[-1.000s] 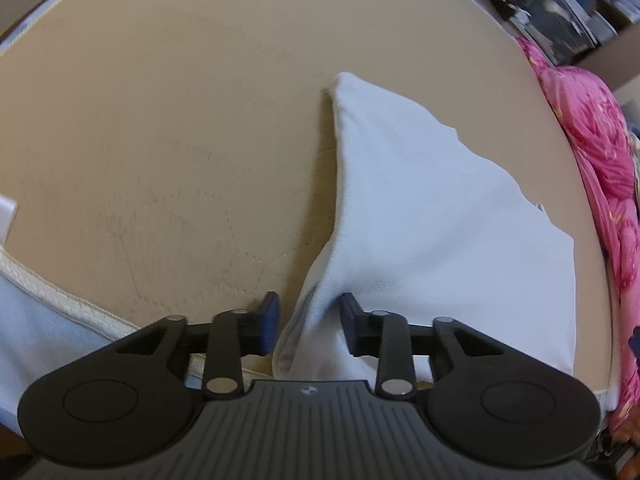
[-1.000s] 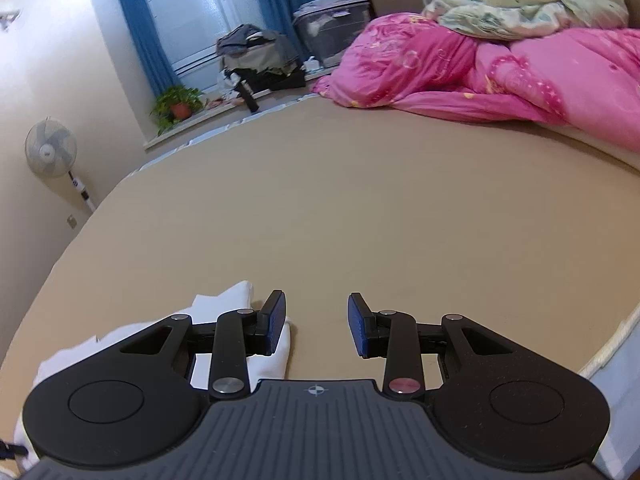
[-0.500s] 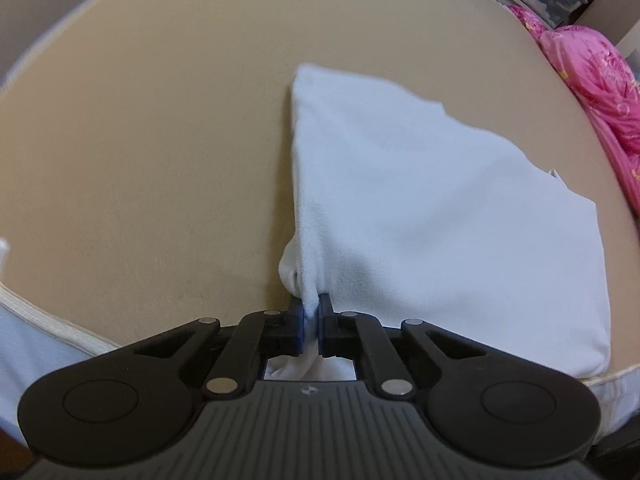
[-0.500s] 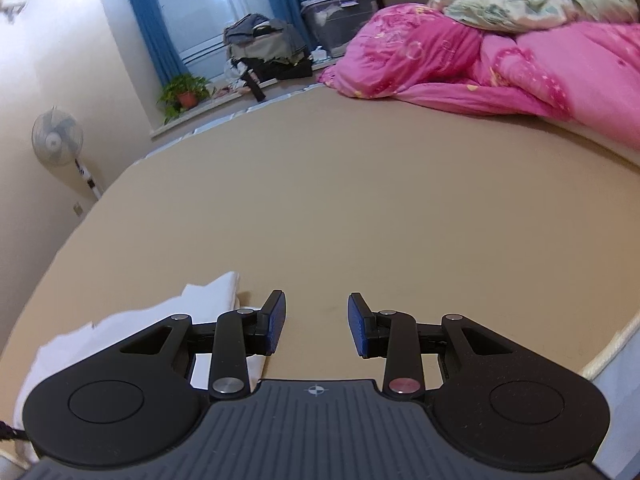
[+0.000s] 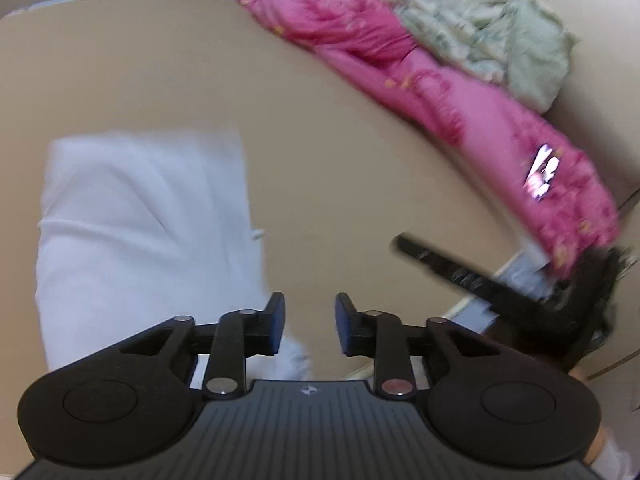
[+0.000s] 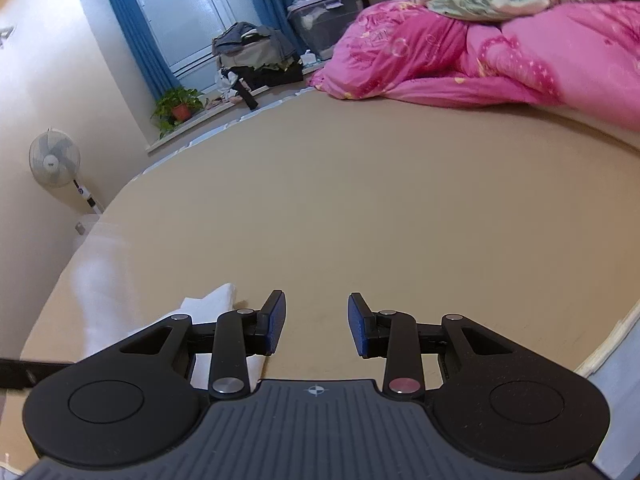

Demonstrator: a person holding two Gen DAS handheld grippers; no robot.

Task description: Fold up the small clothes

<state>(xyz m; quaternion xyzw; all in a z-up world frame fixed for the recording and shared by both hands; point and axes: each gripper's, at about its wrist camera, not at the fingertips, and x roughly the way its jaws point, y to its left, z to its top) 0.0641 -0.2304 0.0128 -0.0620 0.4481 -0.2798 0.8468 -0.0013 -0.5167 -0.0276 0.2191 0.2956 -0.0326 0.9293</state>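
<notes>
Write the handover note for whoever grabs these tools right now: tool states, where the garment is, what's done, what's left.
Left tool: jaws opening, nothing pinched; a bit of the white garment lies just under them.
Right tool: open, empty, over bare tan mattress, garment edge beside its left finger.
Garment: flat on the mattress, roughly rectangular, apparently folded over.
Pink duvet sits well clear.
Left: check the fold, likely one more fold or smoothing.

The tan bed [image 6: 360, 200] lay clear ahead; a pink quilt [image 6: 500, 60] blocked its far edge, apparently.
</notes>
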